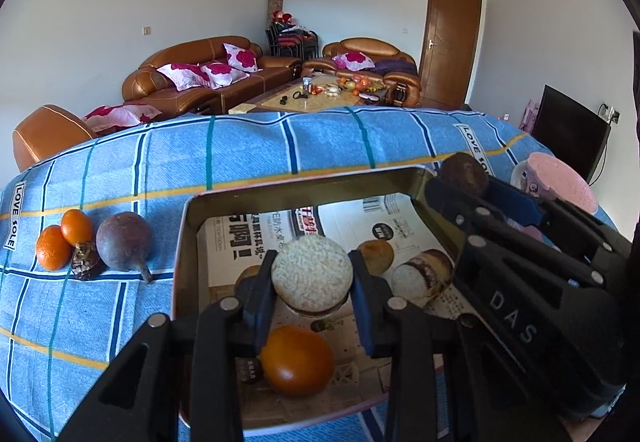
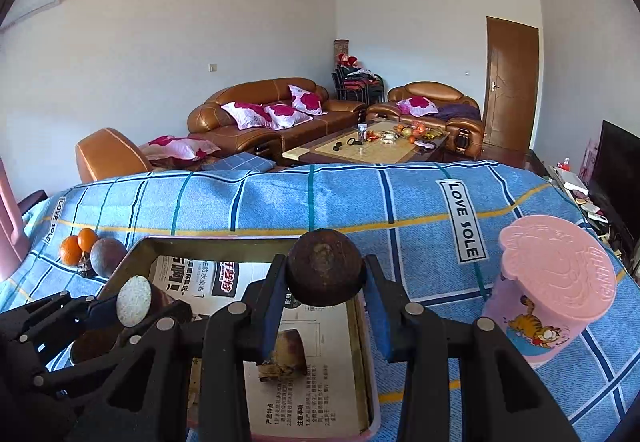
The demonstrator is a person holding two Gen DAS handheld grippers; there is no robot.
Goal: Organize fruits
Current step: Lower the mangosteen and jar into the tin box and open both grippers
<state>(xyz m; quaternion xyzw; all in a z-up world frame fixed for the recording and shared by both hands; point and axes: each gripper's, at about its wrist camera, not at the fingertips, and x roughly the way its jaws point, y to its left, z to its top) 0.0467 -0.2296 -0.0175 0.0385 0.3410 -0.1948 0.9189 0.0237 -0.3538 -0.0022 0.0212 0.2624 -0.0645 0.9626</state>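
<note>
White walls (image 2: 200, 22) fill the upper frame, daylight bright; brown leather sofa (image 2: 272, 114) at centre, coffee table (image 2: 372, 152) beside it, wooden door (image 2: 512, 86) upper right, dark television (image 2: 620, 158) far right.

At the centre of the frame the right gripper (image 2: 325, 282) clamps a dark brown round fruit (image 2: 325, 271) above the metal tray (image 2: 366, 358), which is lined with printed paper. At lower left the left gripper (image 2: 132, 308) grips a pale, cut-faced fruit (image 2: 134, 301). A pink cup (image 2: 554, 284) stands at right on the blue checked cloth (image 2: 420, 202); two oranges (image 2: 78, 245) lie at left.
</note>
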